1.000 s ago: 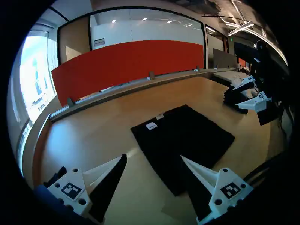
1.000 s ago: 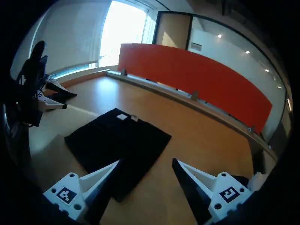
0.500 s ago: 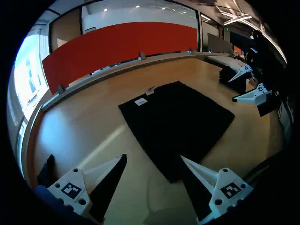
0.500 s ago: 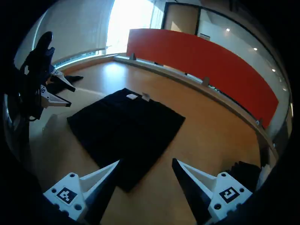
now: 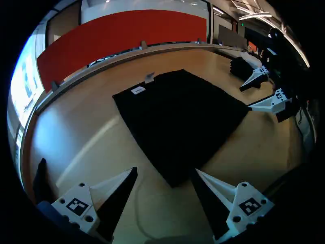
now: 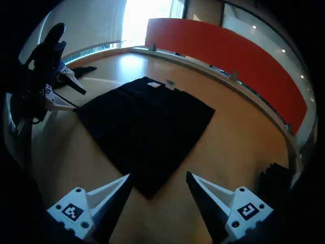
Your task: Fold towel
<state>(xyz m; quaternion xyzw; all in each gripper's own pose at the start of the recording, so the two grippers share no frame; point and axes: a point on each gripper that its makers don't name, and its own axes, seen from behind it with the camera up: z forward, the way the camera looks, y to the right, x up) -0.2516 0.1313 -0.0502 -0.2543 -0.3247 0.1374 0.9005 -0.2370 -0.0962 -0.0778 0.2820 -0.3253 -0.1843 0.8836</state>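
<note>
While the black towel (image 5: 178, 114) lies spread flat on the wooden table (image 5: 77, 126), both tongs are released, fingers wide apart. In the left gripper view, the left gripper (image 5: 164, 179) sits at 6 o'clock, and the towel's near corner shows right in the gap between its fingers. The right gripper (image 5: 245, 99) is over at 3 o'clock, one fingertip right at the towel's side corner; can't tell if it's actually touching. A white tag (image 5: 138, 90) sits on the towel near its far corner, around 11 o'clock, and a red divider (image 5: 122, 36) runs behind the table at 12.

Right gripper view is pretty much the mirror: the right gripper (image 6: 158, 183) at 6 o'clock with a towel (image 6: 146, 126) corner in its gap, and the left gripper (image 6: 81, 100) at 9 o'clock, its lower fingertip right at the towel's other corner.
</note>
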